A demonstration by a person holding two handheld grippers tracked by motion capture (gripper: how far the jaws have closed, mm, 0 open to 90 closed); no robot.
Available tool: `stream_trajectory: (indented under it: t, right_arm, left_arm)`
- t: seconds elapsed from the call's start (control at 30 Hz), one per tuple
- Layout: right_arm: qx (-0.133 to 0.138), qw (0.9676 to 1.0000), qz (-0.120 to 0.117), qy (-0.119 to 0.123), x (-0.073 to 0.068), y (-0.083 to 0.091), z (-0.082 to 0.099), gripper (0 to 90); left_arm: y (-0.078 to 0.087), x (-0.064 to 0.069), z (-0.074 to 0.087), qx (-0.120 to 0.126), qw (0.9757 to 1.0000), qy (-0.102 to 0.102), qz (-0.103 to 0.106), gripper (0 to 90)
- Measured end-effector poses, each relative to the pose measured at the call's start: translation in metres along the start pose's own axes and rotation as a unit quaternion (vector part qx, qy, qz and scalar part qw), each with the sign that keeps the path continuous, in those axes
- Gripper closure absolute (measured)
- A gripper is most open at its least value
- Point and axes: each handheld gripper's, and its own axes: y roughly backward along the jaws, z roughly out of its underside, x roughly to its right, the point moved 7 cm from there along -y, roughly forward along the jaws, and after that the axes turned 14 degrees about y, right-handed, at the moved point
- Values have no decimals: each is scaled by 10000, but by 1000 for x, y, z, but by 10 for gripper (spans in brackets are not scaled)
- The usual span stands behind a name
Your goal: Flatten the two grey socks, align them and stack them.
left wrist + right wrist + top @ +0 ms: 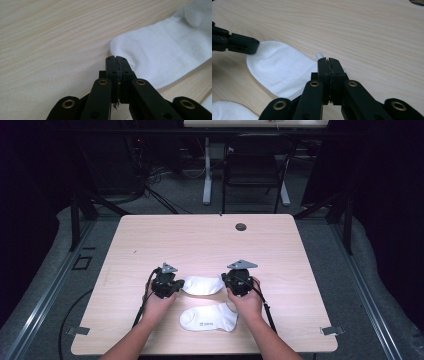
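White cotton sock [202, 285] lies flat mid-table [150, 240], left tool [117, 60] with jaws together at its toe, right tool [329, 61] apparently clamped on its cuff; likely next: lifting it onto the second white sock [208, 318].

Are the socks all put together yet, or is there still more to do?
Not yet. Nothing looks finished: the two white socks lie apart on the table, neither folded nor stacked. Right now the left gripper and right gripper are at opposite ends of the far sock, jaws closed; whether they pinch the fabric is hard to tell. The near sock lies flat and untouched, so probably pairing them is still ahead.
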Motion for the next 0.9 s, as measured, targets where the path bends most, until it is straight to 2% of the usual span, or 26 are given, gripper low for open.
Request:
stream_trajectory:
  t: [0.23, 0.33, 0.5, 0.63, 0.8, 0.9]
  right_arm:
    - [-152, 9997, 70, -152, 10, -2, 19, 893]
    - [-211, 9996, 119, -140, 11, -2, 23, 892]
    - [-395, 9989, 88, -249, 12, -2, 33, 879]
    - [-455, 9984, -7, -347, 13, 0, 39, 815]
    - [-332, 9988, -109, -345, 13, 5, 40, 753]
    - [-213, 9991, -32, -360, 15, 6, 33, 729]
  left_arm:
    - [1, 3, 5, -24, 10000, 4, 12, 897]
    - [2, 4, 7, -19, 10000, 20, 20, 896]
    - [5, 5, 10, -16, 10000, 0, 87, 874]
    - [10, 6, 11, -11, 9999, 25, 126, 839]
    - [15, 3, 7, 102, 9998, 32, 138, 766]
    - [14, 0, 4, 169, 9997, 128, 118, 729]
